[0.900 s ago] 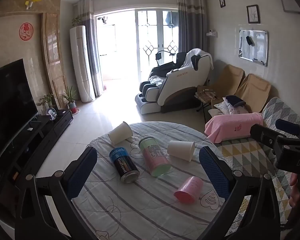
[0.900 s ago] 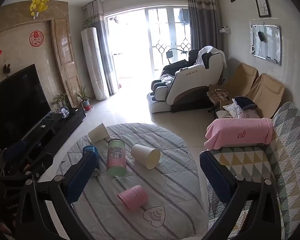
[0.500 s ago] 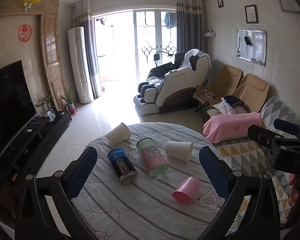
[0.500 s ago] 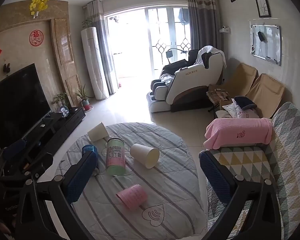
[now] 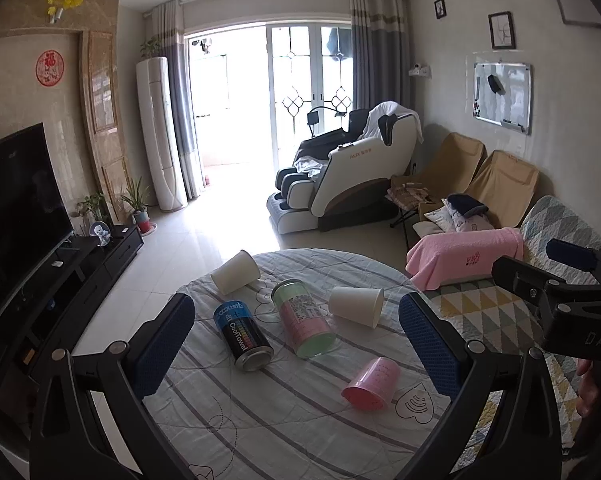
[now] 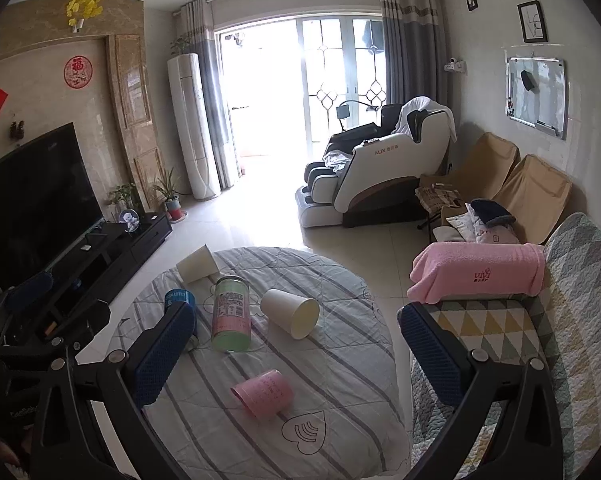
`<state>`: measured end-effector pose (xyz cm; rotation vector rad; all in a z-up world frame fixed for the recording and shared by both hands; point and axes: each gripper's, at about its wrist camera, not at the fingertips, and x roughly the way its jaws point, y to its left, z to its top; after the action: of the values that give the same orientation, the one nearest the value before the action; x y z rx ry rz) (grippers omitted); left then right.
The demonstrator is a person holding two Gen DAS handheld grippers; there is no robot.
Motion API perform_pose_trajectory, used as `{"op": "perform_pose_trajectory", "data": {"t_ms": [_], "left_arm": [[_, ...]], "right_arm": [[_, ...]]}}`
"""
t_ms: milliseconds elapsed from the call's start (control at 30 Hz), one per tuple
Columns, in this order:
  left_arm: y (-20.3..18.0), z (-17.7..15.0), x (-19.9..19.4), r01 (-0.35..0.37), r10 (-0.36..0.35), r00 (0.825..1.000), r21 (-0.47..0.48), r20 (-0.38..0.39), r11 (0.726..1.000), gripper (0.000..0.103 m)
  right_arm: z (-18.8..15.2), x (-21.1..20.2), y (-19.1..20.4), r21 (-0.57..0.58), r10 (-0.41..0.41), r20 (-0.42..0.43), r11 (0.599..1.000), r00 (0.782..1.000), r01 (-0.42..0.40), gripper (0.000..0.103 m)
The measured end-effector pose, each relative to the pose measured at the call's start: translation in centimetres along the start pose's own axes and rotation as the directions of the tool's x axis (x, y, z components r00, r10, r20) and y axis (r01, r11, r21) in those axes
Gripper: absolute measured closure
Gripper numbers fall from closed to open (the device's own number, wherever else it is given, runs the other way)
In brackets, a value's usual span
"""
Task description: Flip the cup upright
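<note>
A round table with a striped cloth [image 5: 260, 420] [image 6: 340, 360] holds several things, all lying on their sides: a pink cup [image 5: 370, 384] [image 6: 262, 398], a white paper cup [image 5: 356, 306] [image 6: 290, 313], a second white paper cup [image 5: 235, 272] [image 6: 197, 266], a pink-green can [image 5: 303, 322] [image 6: 231, 314] and a blue-black can [image 5: 243, 335] [image 6: 179, 300]. My left gripper [image 5: 296, 344] is open and empty, held above the table's near side. My right gripper [image 6: 296, 352] is open and empty, above the table's right part.
A sofa with a quilted cover [image 6: 540, 340] and a pink towel [image 6: 476, 272] stands right of the table. A TV [image 5: 16, 208] on a low black cabinet is at the left. A massage chair [image 5: 340, 172] stands beyond the table.
Both grippers stay open. The left view has shifted only slightly; the objects on the table have not moved.
</note>
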<state>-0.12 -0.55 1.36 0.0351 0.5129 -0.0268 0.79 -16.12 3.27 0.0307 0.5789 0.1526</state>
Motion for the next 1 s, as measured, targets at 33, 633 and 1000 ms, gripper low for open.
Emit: {"op": "perform_pose_trajectory", "data": {"t_ms": [33, 633, 1000], "left_arm": [[-0.05, -0.02, 0.02, -0.001, 0.001, 1.0, 0.0, 0.0, 1.0, 0.0], [0.36, 0.36, -0.6, -0.017, 0.017, 1.0, -0.009, 0.016, 1.0, 0.0], [0.52, 0.46, -0.56, -0.017, 0.017, 1.0, -0.007, 0.015, 1.0, 0.0]], "right_arm": [[0.0, -0.04, 0.03, -0.002, 0.0, 0.001, 1.0, 1.0, 0.0, 0.0], [-0.01, 0.06, 0.34, -0.031, 0.01, 0.007, 0.999, 1.0, -0.01, 0.0], [-0.08, 0.13, 0.34, -0.029, 0.008, 0.004, 1.0, 1.0, -0.008, 0.0]]}}
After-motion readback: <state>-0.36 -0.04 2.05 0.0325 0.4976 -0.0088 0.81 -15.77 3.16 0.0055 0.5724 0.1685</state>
